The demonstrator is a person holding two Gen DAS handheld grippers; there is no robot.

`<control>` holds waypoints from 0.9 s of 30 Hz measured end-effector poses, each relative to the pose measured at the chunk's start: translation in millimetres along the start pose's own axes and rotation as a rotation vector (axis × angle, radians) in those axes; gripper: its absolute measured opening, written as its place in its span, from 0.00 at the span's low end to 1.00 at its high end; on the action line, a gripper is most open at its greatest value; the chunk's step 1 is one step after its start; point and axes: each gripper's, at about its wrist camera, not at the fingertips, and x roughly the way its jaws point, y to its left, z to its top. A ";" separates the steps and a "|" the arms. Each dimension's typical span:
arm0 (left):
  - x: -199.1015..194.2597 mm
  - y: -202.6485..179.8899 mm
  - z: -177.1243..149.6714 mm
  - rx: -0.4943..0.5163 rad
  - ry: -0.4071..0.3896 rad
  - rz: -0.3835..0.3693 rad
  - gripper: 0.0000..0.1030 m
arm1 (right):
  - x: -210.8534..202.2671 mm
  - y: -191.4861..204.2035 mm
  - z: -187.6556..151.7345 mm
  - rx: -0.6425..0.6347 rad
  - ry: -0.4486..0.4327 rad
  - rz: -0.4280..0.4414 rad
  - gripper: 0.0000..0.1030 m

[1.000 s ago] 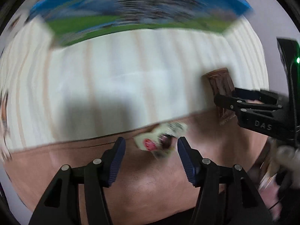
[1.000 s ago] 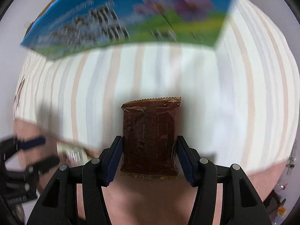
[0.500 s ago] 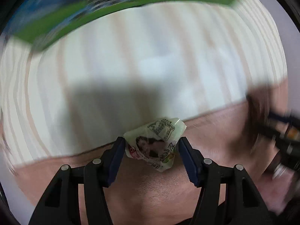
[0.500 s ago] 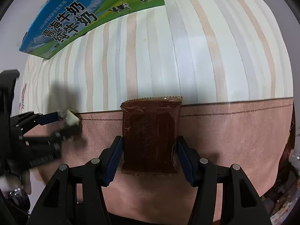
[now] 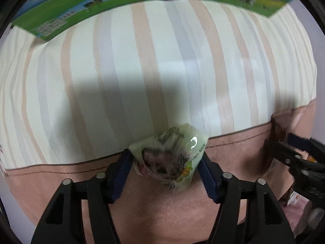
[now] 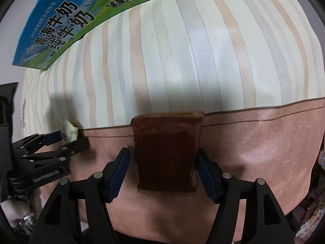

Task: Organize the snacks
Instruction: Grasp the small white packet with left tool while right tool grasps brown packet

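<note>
Both grippers loaded, both over the near edge of the table. We read this as the carry step of sorting the snacks: two packets lifted, neither set down yet

Left gripper [image 5: 166,165]: pads pressed on a small pale green packet [image 5: 169,158], crumpled, glossy, printed with a picture and lettering too blurred to read. It hangs above the seam where the striped cloth [image 5: 162,61] meets its plain pink border [image 5: 61,174]

Right gripper [image 6: 163,171]: clamped on a dark brown packet [image 6: 166,152], flat, upright between the pads, crimped top edge level with that same seam. Seen from the left wrist camera it sits off toward the table's right edge, motion-blurred. From the right wrist camera the left gripper shows near the left edge, green packet at its tips

A milk carton [image 6: 67,20], blue and green with cows and flowers, lies along the far edge, toward the far left corner in the right view. Striped cloth between carton and grippers is bare. We see no tray, box or bin for snacks in either view

Our judgement for the next move: pick a spot on the open cloth, lower each packet until it rests flat, then release. The green packet is soft and may stick to one pad; the brown one could tip if dropped from height. Keep the two grippers apart while they descend, since they work close together
</note>
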 end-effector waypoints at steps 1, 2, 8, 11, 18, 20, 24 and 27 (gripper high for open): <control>-6.2 8.0 -0.7 -0.013 -0.009 -0.001 0.51 | -0.2 1.8 -0.8 -0.008 -0.005 -0.006 0.59; -9.0 9.3 -2.3 -0.034 -0.018 -0.007 0.48 | -1.4 5.1 -2.4 -0.024 -0.010 -0.013 0.59; -2.1 41.3 -41.7 -0.127 0.000 -0.080 0.39 | 1.5 29.7 -16.2 -0.087 0.020 0.034 0.59; -21.5 48.3 -54.1 -0.160 -0.049 -0.137 0.40 | 6.4 32.5 -17.7 -0.085 0.043 0.046 0.60; -54.6 20.4 -45.8 0.015 -0.078 -0.067 0.67 | 8.9 14.7 -11.1 -0.026 0.064 0.102 0.60; -51.6 27.8 -13.6 0.066 -0.040 -0.077 0.67 | 8.7 15.1 -12.1 -0.029 0.061 0.098 0.60; -19.5 -9.3 17.7 0.143 0.069 -0.083 0.67 | 6.6 12.1 -13.7 -0.025 0.056 0.104 0.60; -9.3 -20.1 30.6 0.172 0.098 -0.063 0.67 | 3.1 4.5 -16.7 -0.014 0.055 0.115 0.60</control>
